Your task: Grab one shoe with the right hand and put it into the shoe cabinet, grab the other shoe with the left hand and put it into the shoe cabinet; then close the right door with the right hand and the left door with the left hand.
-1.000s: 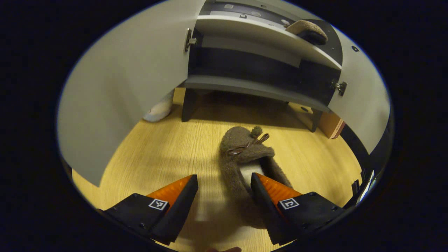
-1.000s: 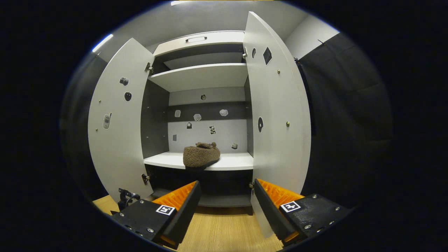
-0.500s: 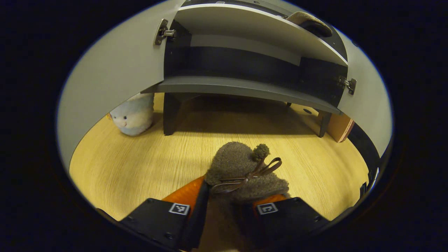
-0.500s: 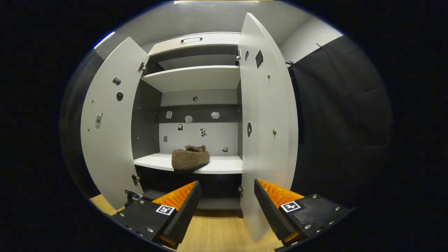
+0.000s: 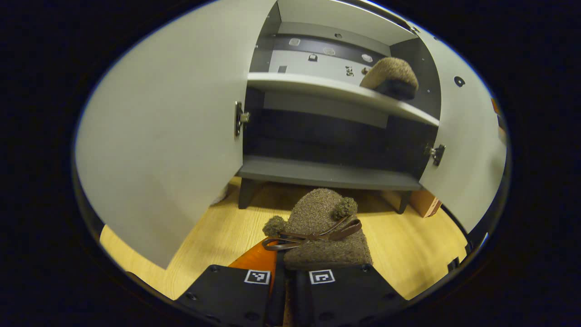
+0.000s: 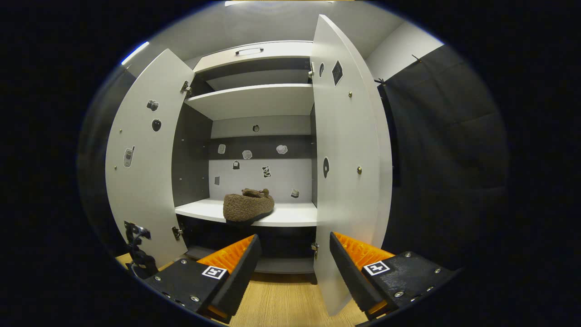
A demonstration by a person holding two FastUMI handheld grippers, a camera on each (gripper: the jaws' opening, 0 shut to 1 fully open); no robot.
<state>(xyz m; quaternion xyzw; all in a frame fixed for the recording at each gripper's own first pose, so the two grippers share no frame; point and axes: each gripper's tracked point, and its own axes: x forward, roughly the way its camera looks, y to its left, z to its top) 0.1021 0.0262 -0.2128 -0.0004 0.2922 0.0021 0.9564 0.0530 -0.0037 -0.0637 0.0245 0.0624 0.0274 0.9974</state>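
Note:
In the left gripper view, my left gripper (image 5: 284, 278) is shut on a brown fuzzy slipper (image 5: 323, 227) with a bow and pompoms, held above the wooden floor (image 5: 218, 240) in front of the shoe cabinet. The other brown slipper (image 5: 390, 77) lies on the white middle shelf (image 5: 317, 88), toward its right. Both cabinet doors stand open: left door (image 5: 159, 136), right door (image 5: 470, 145). In the right gripper view, my right gripper (image 6: 292, 254) is open with nothing between its fingers, back from the cabinet, level with the shelved slipper (image 6: 248, 206). The right door (image 6: 349, 168) is just ahead of it.
The grey bottom shelf (image 5: 327, 175) lies below the middle one, and upper shelves (image 6: 254, 100) are bare. A brown box (image 5: 424, 204) sits on the floor under the right door. A dark piece of gear (image 6: 136, 250) shows by the left door (image 6: 140, 163).
My left gripper closed on the slipper that lay on the floor and lifted it, and its view tilted up toward the cabinet. The right gripper has barely moved and stays open.

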